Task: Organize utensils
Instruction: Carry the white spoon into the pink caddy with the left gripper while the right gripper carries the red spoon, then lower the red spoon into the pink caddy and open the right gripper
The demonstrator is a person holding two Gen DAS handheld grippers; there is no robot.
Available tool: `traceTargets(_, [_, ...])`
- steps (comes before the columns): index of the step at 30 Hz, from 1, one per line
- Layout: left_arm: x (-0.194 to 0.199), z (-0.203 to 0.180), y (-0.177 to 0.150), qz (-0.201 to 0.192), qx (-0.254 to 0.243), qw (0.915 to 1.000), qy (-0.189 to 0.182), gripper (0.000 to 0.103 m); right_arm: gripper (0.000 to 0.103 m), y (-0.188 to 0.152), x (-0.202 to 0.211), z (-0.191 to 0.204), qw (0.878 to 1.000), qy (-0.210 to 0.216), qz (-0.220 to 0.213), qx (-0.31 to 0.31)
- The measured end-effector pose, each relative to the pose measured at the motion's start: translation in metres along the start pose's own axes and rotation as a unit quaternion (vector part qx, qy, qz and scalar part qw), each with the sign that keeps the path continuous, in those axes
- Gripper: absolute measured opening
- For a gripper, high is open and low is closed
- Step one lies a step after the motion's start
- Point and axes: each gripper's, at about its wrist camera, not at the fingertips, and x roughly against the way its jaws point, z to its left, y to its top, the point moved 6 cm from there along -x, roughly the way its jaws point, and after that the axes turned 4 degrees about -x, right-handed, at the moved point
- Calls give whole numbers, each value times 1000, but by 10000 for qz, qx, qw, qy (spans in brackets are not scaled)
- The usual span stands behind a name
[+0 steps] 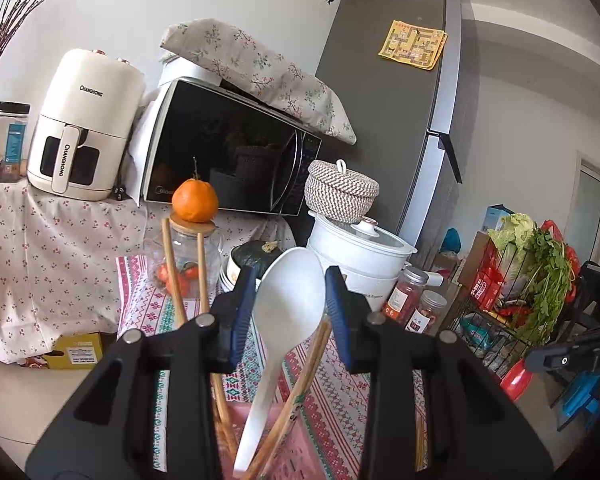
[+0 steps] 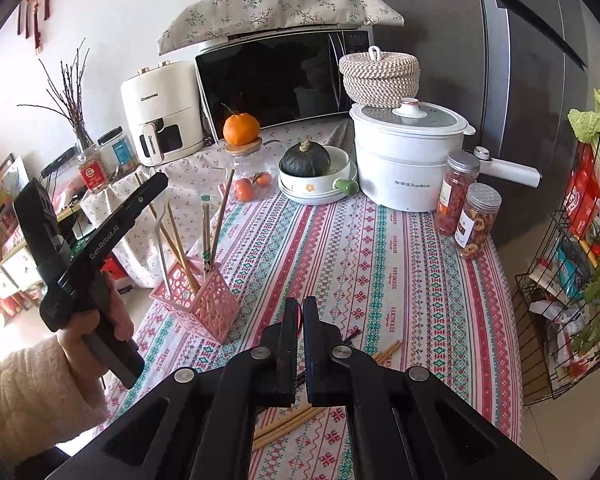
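A pink lattice holder (image 2: 208, 308) stands near the left edge of the patterned tablecloth (image 2: 380, 264), with several wooden chopsticks (image 2: 208, 232) upright in it. My left gripper (image 1: 290, 276) is shut on the bowl of a white spoon (image 1: 288, 300). The spoon's handle reaches down into the holder (image 1: 284, 440), beside chopsticks (image 1: 172, 272). In the right wrist view a hand holds that gripper (image 2: 160, 180) over the holder. My right gripper (image 2: 300, 304) hangs shut above the table. More chopsticks (image 2: 386, 354) lie loose on the cloth beneath it.
Behind the holder stand a glass jar (image 2: 252, 176) with an orange (image 2: 242, 128) on its lid, a bowl with a green squash (image 2: 306, 160), a white pot (image 2: 408, 152) and two snack jars (image 2: 478, 220). A wire rack (image 2: 560, 280) stands off the right edge.
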Motion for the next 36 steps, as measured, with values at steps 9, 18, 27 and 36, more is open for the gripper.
traceTargets(9, [12, 7, -14, 548, -138, 9984, 26, 66, 2, 14, 6, 22, 9997, 38, -203, 105])
traceTargets(18, [63, 30, -8, 1490, -326, 9867, 556, 82, 2, 50, 33, 64, 9959, 22, -802, 417])
traceTargets(27, [96, 53, -32, 2598, -77, 9602, 1022, 90, 2, 77, 1, 109, 9940, -198, -774, 750])
traceTargets(36, [102, 59, -48, 3099, 33, 9433, 1193, 91, 3, 68, -62, 132, 9948, -287, -250, 949])
